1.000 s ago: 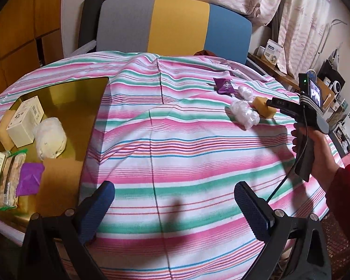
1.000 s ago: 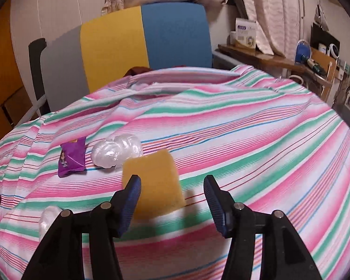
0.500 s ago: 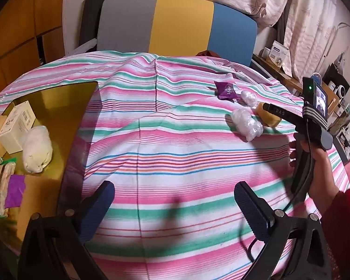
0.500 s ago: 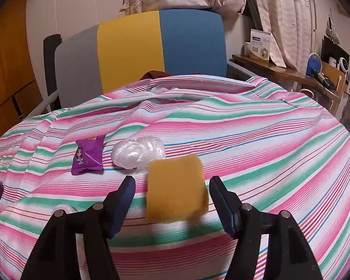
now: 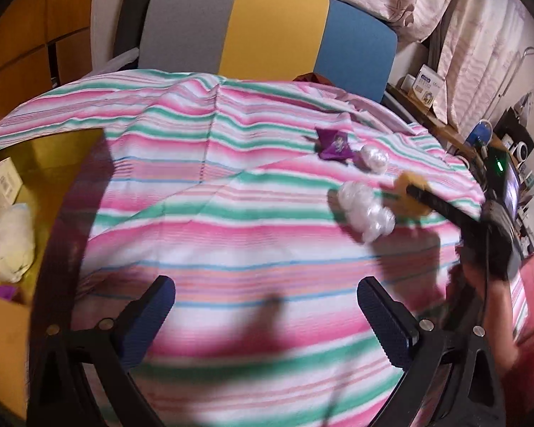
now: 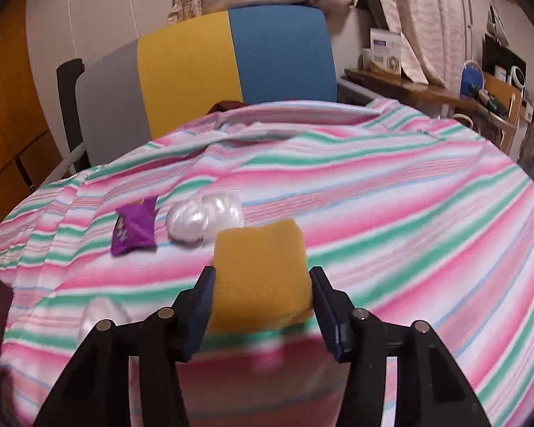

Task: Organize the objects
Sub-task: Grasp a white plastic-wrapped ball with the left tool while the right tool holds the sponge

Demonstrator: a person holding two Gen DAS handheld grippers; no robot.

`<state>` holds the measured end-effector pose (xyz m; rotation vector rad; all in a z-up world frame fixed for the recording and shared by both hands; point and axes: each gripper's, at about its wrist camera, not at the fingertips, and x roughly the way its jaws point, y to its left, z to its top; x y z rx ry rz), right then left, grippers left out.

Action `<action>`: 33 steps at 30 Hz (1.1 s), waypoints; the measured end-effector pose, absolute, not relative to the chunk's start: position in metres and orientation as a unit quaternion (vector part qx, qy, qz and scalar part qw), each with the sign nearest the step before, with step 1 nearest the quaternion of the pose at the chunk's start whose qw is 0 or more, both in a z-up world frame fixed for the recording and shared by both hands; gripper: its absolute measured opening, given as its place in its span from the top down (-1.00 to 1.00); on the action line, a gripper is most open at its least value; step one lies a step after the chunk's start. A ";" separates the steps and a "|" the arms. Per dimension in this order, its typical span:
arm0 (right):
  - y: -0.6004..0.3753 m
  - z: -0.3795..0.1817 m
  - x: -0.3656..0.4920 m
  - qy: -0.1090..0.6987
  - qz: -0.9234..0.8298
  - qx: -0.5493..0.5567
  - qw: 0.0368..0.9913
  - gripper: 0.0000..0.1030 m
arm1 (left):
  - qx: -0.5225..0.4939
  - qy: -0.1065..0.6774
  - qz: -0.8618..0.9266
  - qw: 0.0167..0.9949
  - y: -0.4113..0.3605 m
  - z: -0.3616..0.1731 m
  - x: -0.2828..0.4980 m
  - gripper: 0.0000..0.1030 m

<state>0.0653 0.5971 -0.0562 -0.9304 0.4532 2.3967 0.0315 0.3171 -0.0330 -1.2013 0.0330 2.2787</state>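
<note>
- While our right gripper (image 6: 261,297) has its two blue pads pressed against the left and right faces of the soft mustard-yellow rectangular sponge (image 6: 261,277), we judge the grasp to be about complete; the sponge sits squarely between the fingers on the pink, green and white striped cloth (image 6: 391,213) that covers the bench.
- Its long axis seems to run straight ahead, along the fingers, so we would expect a plain lift to suit it.
- Just beyond the sponge lie a crinkly clear plastic-wrapped bundle (image 6: 204,222) and, left of that, a small purple foil snack packet (image 6: 134,229).
- Our left gripper (image 5: 267,320) hangs spread wide and holds nothing, well apart from the sponge (image 5: 411,195).
- The shallow golden-yellow tray (image 5: 58,156), already carrying things, lies far to our left, so the sponge probably has to cross the bench to reach it.
</note>
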 end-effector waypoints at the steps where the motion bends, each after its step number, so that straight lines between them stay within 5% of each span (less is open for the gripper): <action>1: 0.595 -0.056 0.069 0.164 0.885 -0.346 0.266 -0.03 | -0.445 0.011 0.851 0.277 0.323 -0.033 0.029 -1.00; 10: 0.601 -0.068 0.098 0.196 0.868 -0.324 0.323 -0.03 | -0.446 0.041 0.846 0.291 0.400 -0.043 0.007 -1.00; 25: 0.586 -0.071 0.086 0.130 0.864 -0.336 0.351 -0.04 | -0.398 0.079 0.855 0.323 0.453 -0.063 -0.009 -0.95; 33: 0.581 -0.070 0.085 0.116 0.865 -0.334 0.357 -0.04 | -0.411 0.026 0.846 0.338 0.447 -0.066 -0.017 -0.52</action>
